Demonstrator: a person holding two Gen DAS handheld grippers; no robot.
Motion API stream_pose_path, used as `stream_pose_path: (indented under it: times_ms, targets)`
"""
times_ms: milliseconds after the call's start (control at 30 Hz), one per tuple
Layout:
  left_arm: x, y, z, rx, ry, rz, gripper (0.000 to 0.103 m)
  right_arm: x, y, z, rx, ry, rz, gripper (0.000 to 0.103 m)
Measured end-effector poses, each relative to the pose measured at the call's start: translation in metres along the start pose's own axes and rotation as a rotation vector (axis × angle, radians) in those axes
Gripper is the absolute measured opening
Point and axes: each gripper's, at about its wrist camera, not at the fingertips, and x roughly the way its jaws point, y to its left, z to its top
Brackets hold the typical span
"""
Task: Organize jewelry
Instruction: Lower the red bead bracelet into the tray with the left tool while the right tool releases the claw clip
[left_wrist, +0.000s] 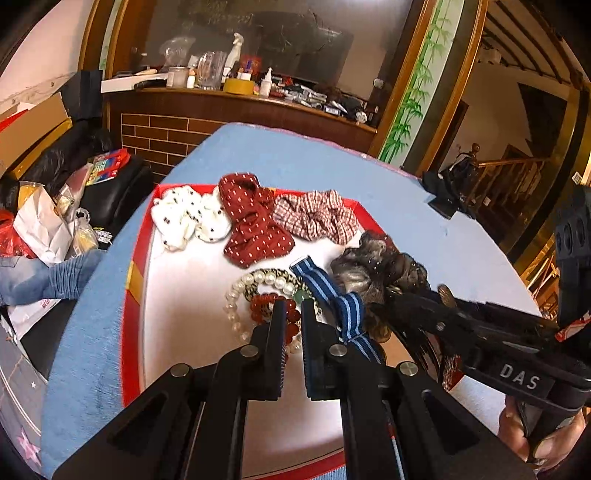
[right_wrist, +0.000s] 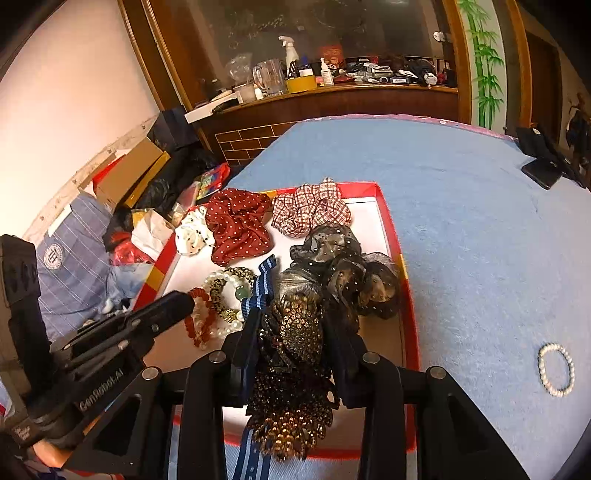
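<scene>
The left hand-held gripper (left_wrist: 293, 314), jaws clenched on nothing, hides part of the bead bracelets (left_wrist: 255, 295) in the red tray (left_wrist: 133, 258). The right hand-held gripper (right_wrist: 291, 332) grasps a sequined hair bow (right_wrist: 295, 369), cut off below. A pearl bracelet (right_wrist: 556, 369) lies on the table (right_wrist: 480, 221), near its right edge.

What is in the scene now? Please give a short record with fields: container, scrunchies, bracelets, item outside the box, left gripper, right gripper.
container: red box with white floor, on blue tablecloth
scrunchies: white dotted, dark red dotted, red plaid, dark sheer, all in the box
bracelets: bead and pearl pile in the box
item outside the box: pearl bracelet on the cloth
left gripper: shut, nothing held, above the bracelets
right gripper: shut on sequined hair bow
</scene>
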Motion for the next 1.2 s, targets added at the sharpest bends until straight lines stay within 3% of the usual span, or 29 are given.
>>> stream_pose_path:
  times_ms: [633, 900, 933, 1000, 1067, 1200]
  targets:
    - [0.023, -0.009, -0.005, 0.043, 0.058, 0.046, 0.007, 0.036, -0.002, 0.013, -0.002, 0.012, -0.015, 0.036]
    - [0.026, -0.004, -0.006, 0.025, 0.068, 0.053, 0.007, 0.022, -0.002, 0.006, -0.009, 0.012, 0.0, 0.049]
    - [0.026, -0.004, -0.006, 0.024, 0.068, 0.054, 0.009, 0.017, -0.002, 0.005, -0.005, 0.004, 0.01, 0.051]
    - [0.025, -0.004, -0.006, 0.027, 0.063, 0.057, 0.021, 0.006, -0.003, 0.004, 0.002, -0.018, 0.029, 0.059]
    - [0.022, -0.004, -0.006, 0.029, 0.045, 0.064, 0.036, -0.005, -0.003, 0.004, -0.001, -0.037, 0.032, 0.059]
    - [0.022, -0.004, -0.006, 0.034, 0.037, 0.07, 0.039, -0.025, -0.007, 0.001, 0.021, -0.07, 0.043, 0.065]
